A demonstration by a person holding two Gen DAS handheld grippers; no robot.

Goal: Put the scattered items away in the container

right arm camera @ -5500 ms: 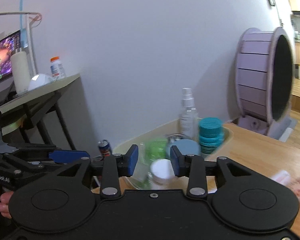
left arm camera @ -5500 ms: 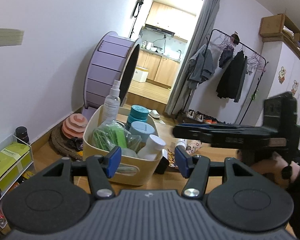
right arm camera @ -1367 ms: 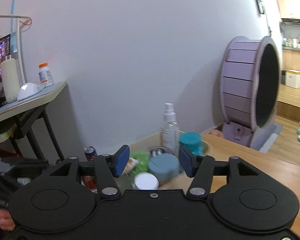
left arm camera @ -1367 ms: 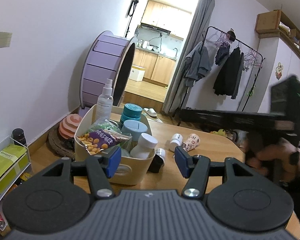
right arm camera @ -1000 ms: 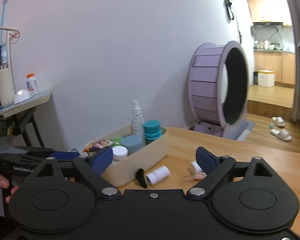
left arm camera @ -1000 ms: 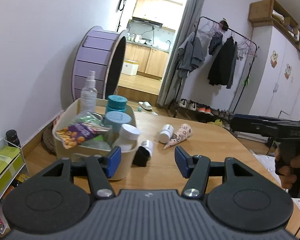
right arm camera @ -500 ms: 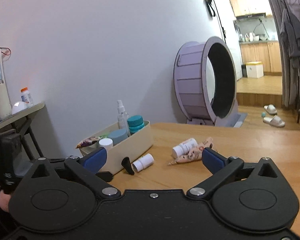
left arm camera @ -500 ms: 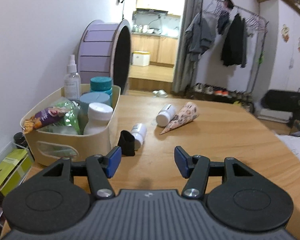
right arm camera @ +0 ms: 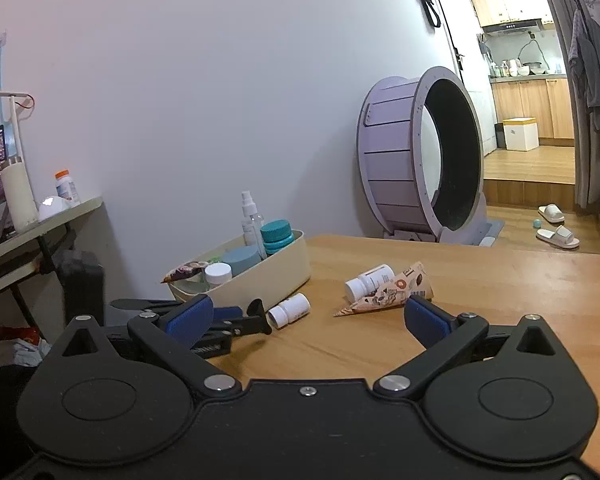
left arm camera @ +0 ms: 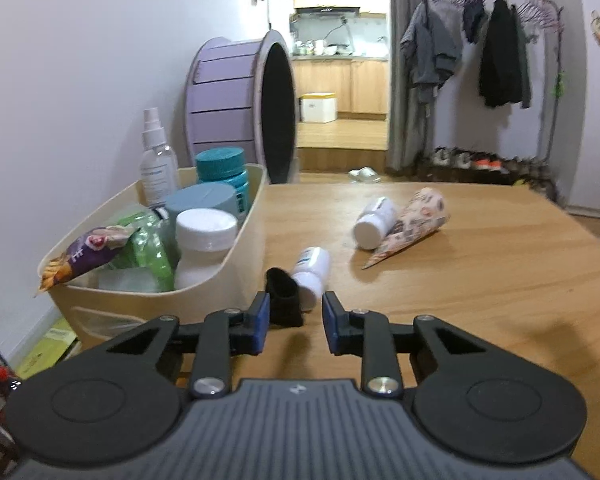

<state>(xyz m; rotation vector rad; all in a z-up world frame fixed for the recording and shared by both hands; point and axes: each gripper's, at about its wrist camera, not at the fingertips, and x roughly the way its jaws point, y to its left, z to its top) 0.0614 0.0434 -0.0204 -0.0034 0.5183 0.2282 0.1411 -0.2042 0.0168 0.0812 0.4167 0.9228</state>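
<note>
1. Nearest the left gripper, a small black object lies on the wooden table just ahead of the blue pads; the jaws have just been closing, yet nothing sits between them and they stand narrowed, gripping nothing.
2. Risk here: the gap looks barely wider than the black piece, so a pad could shove it sideways against the small white bottle touching it, setting that bottle rolling.
3. The right gripper hangs spread wide and empty over the table, its jaws having just been opening, aimed toward the paper cone.
4. The cone is soft and tapered; a hard squeeze could crush it or nudge the second white bottle lying against it.
5. Both tools point shallowly downward; the left one shows low beside the cream container in the right view, though whether it touches the black piece is unclear.
6. Farthest, the container is crowded with jars, leaving little room.
</note>
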